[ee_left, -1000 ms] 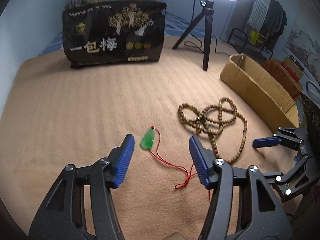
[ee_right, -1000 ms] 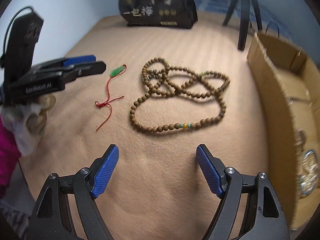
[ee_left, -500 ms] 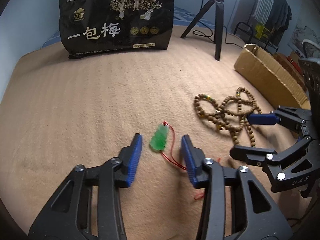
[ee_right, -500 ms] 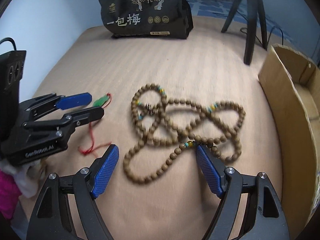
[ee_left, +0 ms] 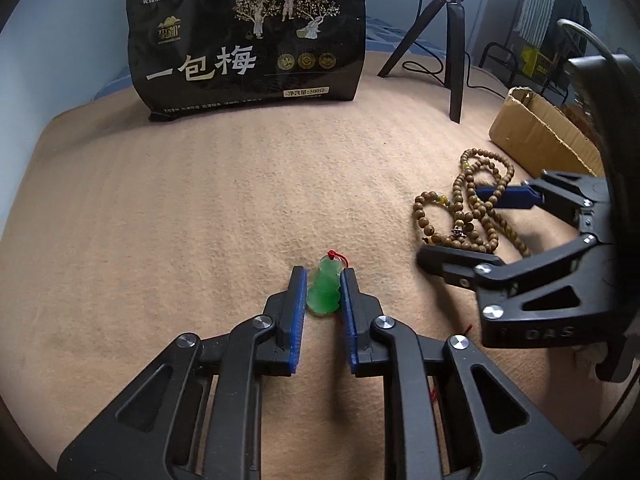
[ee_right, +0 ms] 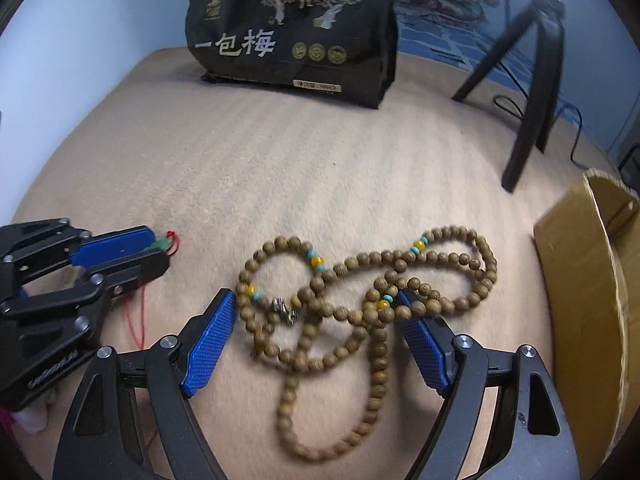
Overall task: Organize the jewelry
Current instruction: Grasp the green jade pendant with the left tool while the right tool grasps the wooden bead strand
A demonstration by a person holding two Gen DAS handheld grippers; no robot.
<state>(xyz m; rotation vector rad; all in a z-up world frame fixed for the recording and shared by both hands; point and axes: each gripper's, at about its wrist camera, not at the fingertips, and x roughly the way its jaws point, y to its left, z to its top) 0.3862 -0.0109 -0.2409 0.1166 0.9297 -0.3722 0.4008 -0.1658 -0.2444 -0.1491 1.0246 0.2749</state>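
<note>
We see open blanket (ee_left: 160,220) in the middle; the black bag (ee_left: 248,36), tripod (ee_left: 454,40) and maybe cardboard box (ee_right: 592,280) block its edges.

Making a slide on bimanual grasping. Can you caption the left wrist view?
Left gripper closed on a green pendant while the open right gripper straddles the wooden bead necklace.
</note>
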